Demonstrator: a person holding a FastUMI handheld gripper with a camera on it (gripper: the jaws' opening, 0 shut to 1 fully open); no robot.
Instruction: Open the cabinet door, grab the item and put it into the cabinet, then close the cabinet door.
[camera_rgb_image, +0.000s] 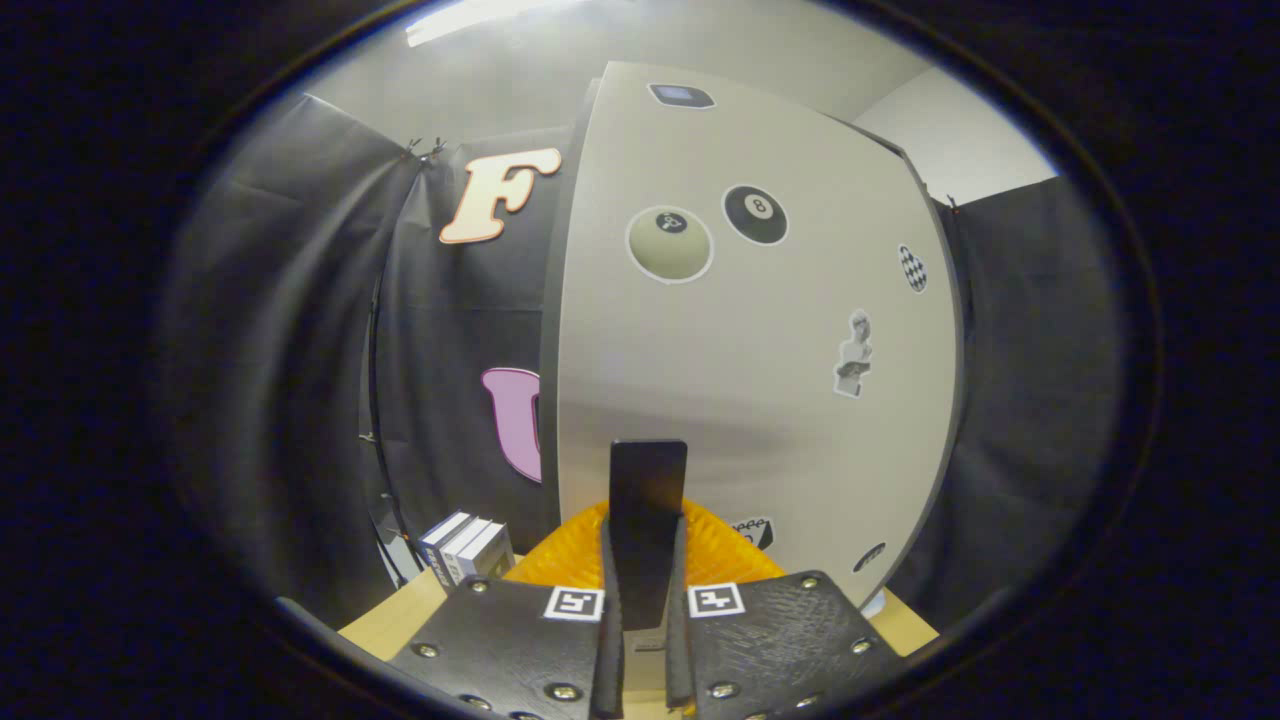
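Note:
The cabinet door (740, 400) is a tall pale grey panel with several stickers, standing right in front of me. A flat black handle (648, 480) sticks out from its lower part. My gripper (645, 560) is shut on that handle, with one finger pressed against each side. An orange ribbed item (560, 560) sits low just beyond the fingers, in front of the door's foot, partly hidden by them. The door's dark left edge (552, 330) shows. I cannot tell whether the door is ajar.
A wooden table (400, 620) lies below the fingers. A few books (465, 548) stand on it left of the orange item, near the black cloth wall (300, 350). More black cloth hangs right of the door.

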